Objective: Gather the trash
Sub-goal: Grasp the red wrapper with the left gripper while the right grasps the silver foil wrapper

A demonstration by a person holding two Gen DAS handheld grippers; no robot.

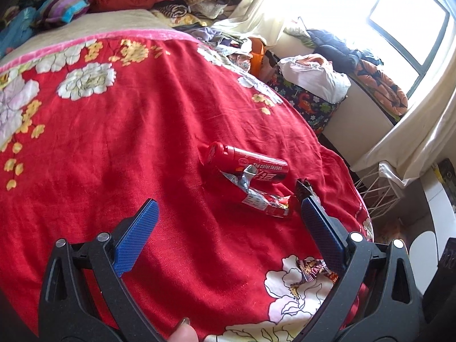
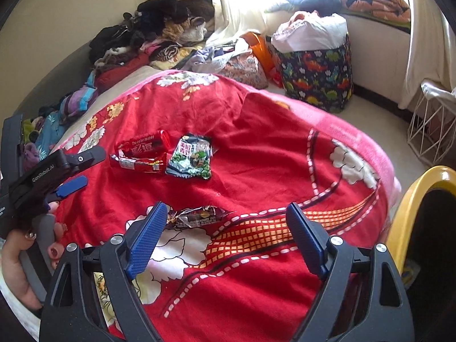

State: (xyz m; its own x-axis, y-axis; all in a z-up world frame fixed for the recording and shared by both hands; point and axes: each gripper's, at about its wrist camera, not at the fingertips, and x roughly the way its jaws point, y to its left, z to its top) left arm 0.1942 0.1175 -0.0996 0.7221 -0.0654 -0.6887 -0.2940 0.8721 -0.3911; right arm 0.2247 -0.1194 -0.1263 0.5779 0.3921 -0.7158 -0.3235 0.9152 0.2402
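Note:
Trash lies on a red flowered blanket (image 1: 128,142). In the left wrist view, a red snack packet (image 1: 248,162) and a crumpled red wrapper (image 1: 265,201) lie just ahead of my left gripper (image 1: 228,203), which is open and empty. A small crumpled brown wrapper (image 1: 312,268) lies by its right finger. In the right wrist view, the red packet (image 2: 142,148), a green and black snack bag (image 2: 191,156) and the crumpled brown wrapper (image 2: 196,216) are visible. My right gripper (image 2: 226,209) is open, with its left fingertip beside the brown wrapper. The left gripper (image 2: 84,169) is at the left, held by a hand.
A yellow-rimmed bin (image 2: 413,196) stands at the right, beside the bed. A white wire basket (image 2: 433,131), a dinosaur-print bag (image 2: 316,79) full of laundry and an orange bag (image 2: 259,48) stand on the floor beyond. Piled clothes (image 2: 159,31) cover the bed's far end.

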